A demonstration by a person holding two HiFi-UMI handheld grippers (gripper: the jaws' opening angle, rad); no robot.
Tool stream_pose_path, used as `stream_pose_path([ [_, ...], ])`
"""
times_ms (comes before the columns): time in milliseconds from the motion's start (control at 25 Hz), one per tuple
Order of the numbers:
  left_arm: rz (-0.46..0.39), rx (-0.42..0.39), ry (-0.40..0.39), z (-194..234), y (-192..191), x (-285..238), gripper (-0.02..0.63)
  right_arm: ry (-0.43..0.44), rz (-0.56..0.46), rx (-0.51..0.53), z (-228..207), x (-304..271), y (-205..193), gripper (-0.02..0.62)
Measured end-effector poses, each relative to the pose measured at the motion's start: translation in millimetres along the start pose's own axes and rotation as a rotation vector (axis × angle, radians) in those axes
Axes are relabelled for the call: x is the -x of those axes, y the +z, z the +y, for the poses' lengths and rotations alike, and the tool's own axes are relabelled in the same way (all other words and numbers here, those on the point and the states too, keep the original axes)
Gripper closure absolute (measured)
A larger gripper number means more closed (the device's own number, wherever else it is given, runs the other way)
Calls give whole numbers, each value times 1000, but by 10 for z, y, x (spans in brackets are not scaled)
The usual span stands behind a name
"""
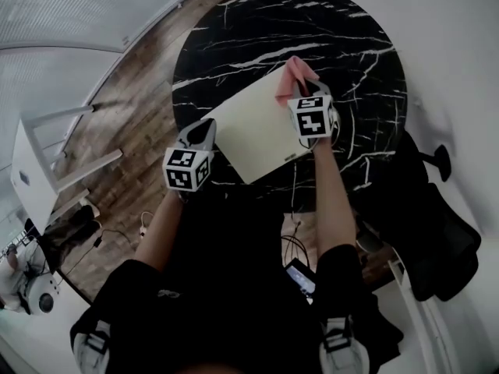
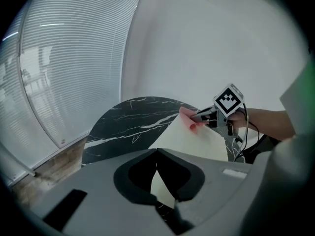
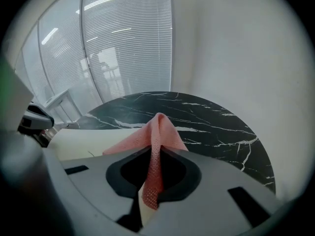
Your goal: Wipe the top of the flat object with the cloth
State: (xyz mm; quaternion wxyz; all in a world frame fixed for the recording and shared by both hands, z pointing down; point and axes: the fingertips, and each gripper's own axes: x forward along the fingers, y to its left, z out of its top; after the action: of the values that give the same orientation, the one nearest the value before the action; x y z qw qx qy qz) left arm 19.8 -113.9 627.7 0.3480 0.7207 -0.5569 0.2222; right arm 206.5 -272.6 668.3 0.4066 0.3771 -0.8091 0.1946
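Round black marble tabletop [image 1: 234, 29] carrying a cream flat object [image 1: 253, 127], seen whole only in the head view. Left hand-held gripper [image 1: 204, 131] at its near-left corner. In the left gripper view, jaws pressed together on that cream corner, which runs down between them. Right hand-held gripper [image 1: 306, 84] at the far corner, pinching a pink cloth [image 1: 295, 72]. From the right gripper view, cloth drawn up as a ridge through the closed jaws, spreading ahead over the flat object's edge. Shown by the head view alone: wooden floor [image 1: 132, 107] and a black chair [image 1: 437, 232] beside the tabletop. Slatted blinds [image 3: 123, 38] behind the tabletop in both gripper views.
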Motion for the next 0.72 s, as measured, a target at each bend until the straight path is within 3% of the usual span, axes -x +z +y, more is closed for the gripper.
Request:
stream_pose_path([
  [360, 20, 2, 19, 306, -138, 11, 606, 4, 29, 10, 92, -34, -1, 574],
  [720, 15, 30, -7, 305, -233, 18, 606, 15, 49, 37, 350, -55, -9, 574],
])
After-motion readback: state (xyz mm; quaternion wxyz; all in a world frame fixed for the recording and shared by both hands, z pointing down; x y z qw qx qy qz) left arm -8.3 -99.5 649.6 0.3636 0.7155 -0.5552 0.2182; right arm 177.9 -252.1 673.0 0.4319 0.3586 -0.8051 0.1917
